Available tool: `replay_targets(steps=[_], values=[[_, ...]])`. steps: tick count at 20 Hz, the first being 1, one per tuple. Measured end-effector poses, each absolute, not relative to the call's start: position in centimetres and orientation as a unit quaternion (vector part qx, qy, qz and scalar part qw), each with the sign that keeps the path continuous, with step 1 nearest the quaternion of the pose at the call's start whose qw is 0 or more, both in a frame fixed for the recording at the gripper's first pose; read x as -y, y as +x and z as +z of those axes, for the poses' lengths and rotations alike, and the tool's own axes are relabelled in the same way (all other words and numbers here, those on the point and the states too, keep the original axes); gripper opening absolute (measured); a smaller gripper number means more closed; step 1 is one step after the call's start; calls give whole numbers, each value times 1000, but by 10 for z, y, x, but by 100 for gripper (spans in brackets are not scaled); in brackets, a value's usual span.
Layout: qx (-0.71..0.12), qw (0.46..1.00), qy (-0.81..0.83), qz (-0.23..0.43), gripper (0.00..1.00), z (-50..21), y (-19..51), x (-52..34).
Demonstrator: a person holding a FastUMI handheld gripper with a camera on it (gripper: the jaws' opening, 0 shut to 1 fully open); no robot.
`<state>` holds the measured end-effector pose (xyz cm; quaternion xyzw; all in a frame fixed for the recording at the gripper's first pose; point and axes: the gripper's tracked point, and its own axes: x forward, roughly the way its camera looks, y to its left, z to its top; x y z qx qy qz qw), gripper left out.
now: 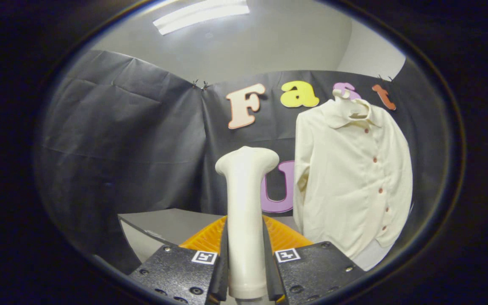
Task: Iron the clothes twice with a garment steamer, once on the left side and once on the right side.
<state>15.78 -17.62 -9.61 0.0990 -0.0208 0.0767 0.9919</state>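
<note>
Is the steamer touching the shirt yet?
Apart. The gripper view shows the steamer clamped upright between the gripper fingers, with a strip of dark booth wall showing between its head and the shirt hanging beyond on a hanger.

text: none legible | fiducial squares (204, 256) on fingers (176, 271) (patterns only)

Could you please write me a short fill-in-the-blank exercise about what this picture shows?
1. The claw is shut on the handle of the white plastic garment ____.
2. The cream long-sleeved shirt hangs on a ____ against the black cloth wall.
3. The steamer's head is ____ the shirt, not touching it.
4. Beyond the fingers lies a grey ____.

Missing words: steamer; hanger; beside; table
</note>
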Motion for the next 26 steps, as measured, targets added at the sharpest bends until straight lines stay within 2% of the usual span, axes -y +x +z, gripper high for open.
replay_targets(steps=[7, 13, 19, 26], values=[[44, 992, 115, 27, 35, -86, 174, 271], [49, 988, 145, -4, 35, -93, 216, 329], [62, 984, 163, -30, 36, -96, 256, 367], [25, 984, 177, -23, 35, -140, 262, 365]])
